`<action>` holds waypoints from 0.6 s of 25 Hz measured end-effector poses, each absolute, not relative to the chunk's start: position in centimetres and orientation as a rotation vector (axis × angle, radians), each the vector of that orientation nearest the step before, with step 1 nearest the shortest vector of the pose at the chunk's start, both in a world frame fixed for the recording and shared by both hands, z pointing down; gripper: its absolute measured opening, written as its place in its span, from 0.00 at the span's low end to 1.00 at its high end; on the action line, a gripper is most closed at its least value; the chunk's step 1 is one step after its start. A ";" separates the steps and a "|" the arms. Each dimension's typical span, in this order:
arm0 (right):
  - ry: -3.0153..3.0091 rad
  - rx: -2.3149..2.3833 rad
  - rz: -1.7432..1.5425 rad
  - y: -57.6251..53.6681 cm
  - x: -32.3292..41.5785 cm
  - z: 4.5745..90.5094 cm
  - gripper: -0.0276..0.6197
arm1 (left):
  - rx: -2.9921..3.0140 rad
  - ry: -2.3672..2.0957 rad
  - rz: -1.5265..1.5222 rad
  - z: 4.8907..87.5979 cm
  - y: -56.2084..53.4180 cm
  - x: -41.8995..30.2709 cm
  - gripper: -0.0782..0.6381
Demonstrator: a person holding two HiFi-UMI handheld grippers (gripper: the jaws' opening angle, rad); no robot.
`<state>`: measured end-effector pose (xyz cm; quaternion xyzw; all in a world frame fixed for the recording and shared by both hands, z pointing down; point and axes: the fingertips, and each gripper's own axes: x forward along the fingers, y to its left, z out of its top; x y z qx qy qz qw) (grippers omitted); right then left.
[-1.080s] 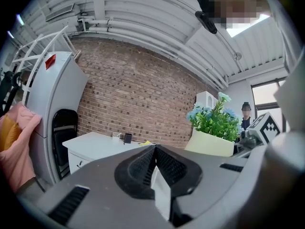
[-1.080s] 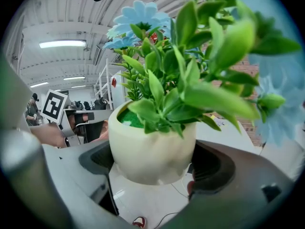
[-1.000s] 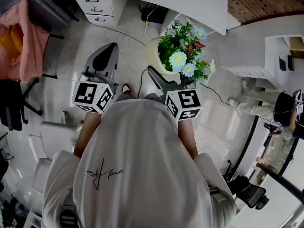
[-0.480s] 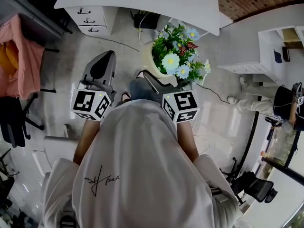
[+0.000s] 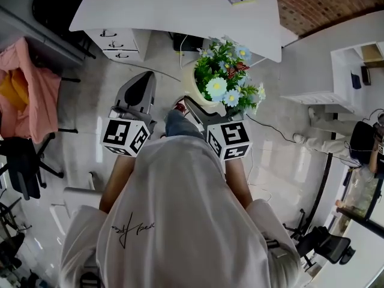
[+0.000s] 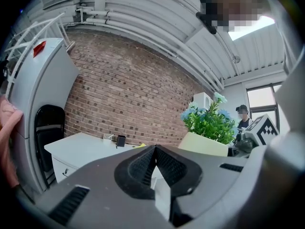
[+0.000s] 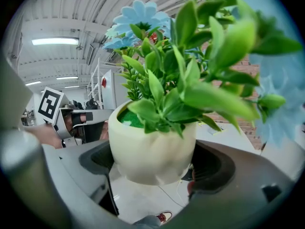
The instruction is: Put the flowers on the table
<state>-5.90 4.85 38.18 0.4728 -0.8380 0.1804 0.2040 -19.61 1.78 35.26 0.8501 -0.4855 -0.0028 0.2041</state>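
Here, the flowers, standing in a cream pot, are grasped by the right gripper. Its fingers are set against the pot's two sides, and contact on the shaded side seems firm. The pot is held upright in the air above the floor, near the white counter but not on it. The left gripper is held beside it, its fingers clenched together on nothing
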 end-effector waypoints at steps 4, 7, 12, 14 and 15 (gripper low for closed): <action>-2.335 1.343 0.502 0.7 -5.3 38.5 0.78 | 2.383 -1.336 0.023 35.9 -2.2 -18.8 0.11; -2.337 1.348 0.514 -1.8 -4.6 39.1 0.78 | 2.384 -1.322 0.047 36.6 -4.9 -17.9 0.11; -2.324 1.361 0.537 -6.8 -3.7 40.6 0.78 | 2.398 -1.301 0.074 37.3 -10.2 -17.0 0.11; -2.323 1.361 0.548 -9.0 -3.0 41.0 0.78 | 2.397 -1.304 0.086 37.5 -12.5 -16.4 0.11; -2.322 1.358 0.555 -9.7 -2.7 41.2 0.78 | 2.394 -1.305 0.091 37.7 -13.4 -16.1 0.11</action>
